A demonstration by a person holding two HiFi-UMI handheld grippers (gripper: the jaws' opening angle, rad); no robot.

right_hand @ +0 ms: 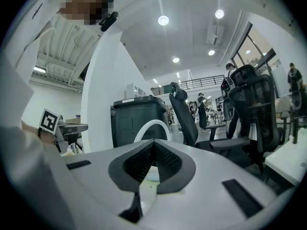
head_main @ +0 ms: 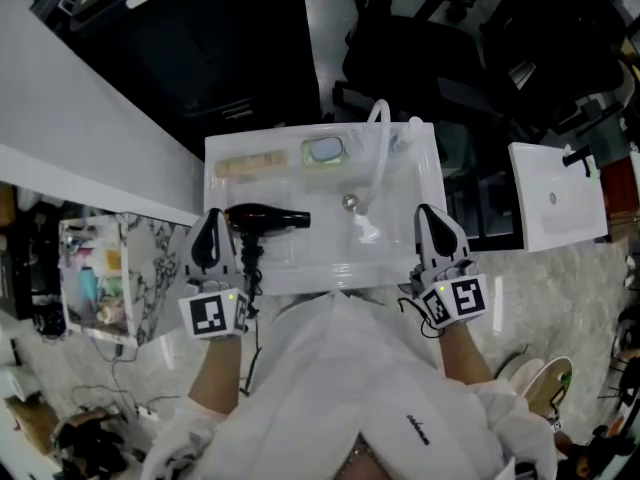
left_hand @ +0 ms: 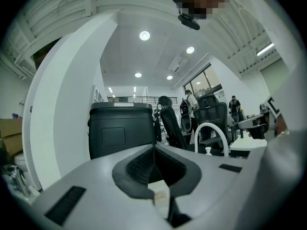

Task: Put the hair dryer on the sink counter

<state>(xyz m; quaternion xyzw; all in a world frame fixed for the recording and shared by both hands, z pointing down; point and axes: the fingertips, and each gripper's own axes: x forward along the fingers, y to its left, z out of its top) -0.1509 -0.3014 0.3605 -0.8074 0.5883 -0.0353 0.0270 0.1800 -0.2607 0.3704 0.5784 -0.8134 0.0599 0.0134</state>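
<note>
The black hair dryer (head_main: 265, 218) lies on the left part of the white sink counter (head_main: 420, 158), nozzle toward the basin, its cord hanging over the front edge. My left gripper (head_main: 211, 226) hovers just left of the dryer's rear, apart from it, jaws shut on nothing. My right gripper (head_main: 430, 218) is over the counter's right front corner, also shut and empty. In the left gripper view the gripper (left_hand: 154, 147) has its pads pressed together, and in the right gripper view the gripper (right_hand: 153, 145) looks the same.
A white curved faucet (head_main: 378, 158), a green soap dish (head_main: 324, 150) and a wooden bar (head_main: 250, 166) sit along the counter's back. A second white sink (head_main: 555, 193) stands to the right. Office chairs (head_main: 430, 48) and a black bin (head_main: 220, 38) stand behind; a cluttered shelf (head_main: 95, 278) is left.
</note>
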